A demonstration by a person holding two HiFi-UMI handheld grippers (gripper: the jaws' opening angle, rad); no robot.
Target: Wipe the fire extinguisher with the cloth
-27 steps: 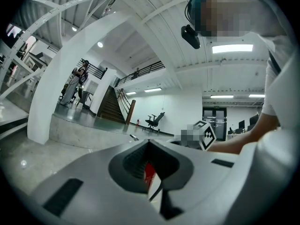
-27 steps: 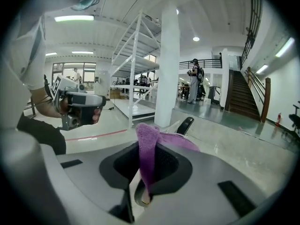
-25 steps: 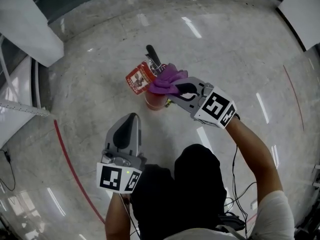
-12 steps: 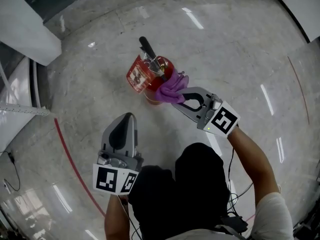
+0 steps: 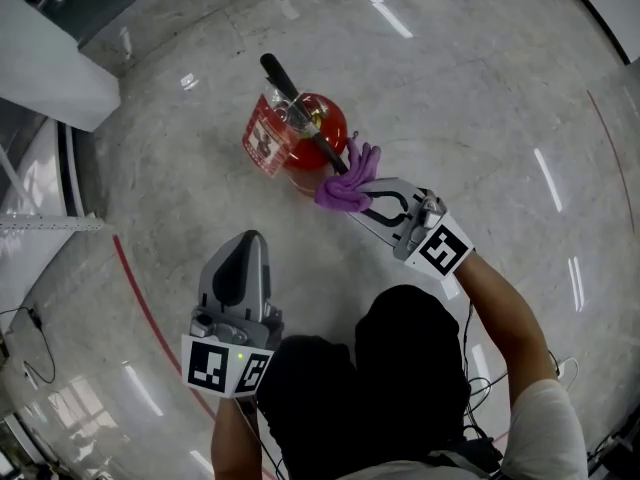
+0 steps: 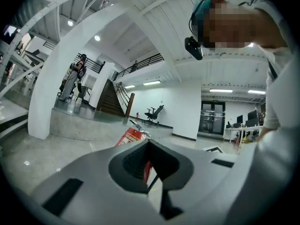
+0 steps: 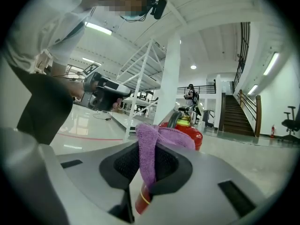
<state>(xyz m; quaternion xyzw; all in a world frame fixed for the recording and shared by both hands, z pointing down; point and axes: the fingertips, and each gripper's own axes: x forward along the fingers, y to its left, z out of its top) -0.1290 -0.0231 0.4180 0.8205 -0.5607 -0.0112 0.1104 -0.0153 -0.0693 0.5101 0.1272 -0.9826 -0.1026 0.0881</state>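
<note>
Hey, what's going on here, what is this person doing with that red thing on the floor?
A person stands over a red fire extinguisher upright on the polished floor, with tongs in each hand. The right tongs are shut on a purple cloth, held at the extinguisher's near side for wiping. The left tongs are shut and empty, held back by the person's body.

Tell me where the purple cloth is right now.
In the head view, the purple cloth is pinched in the right gripper, centre frame, at the lower-right edge of the red fire extinguisher.
</note>
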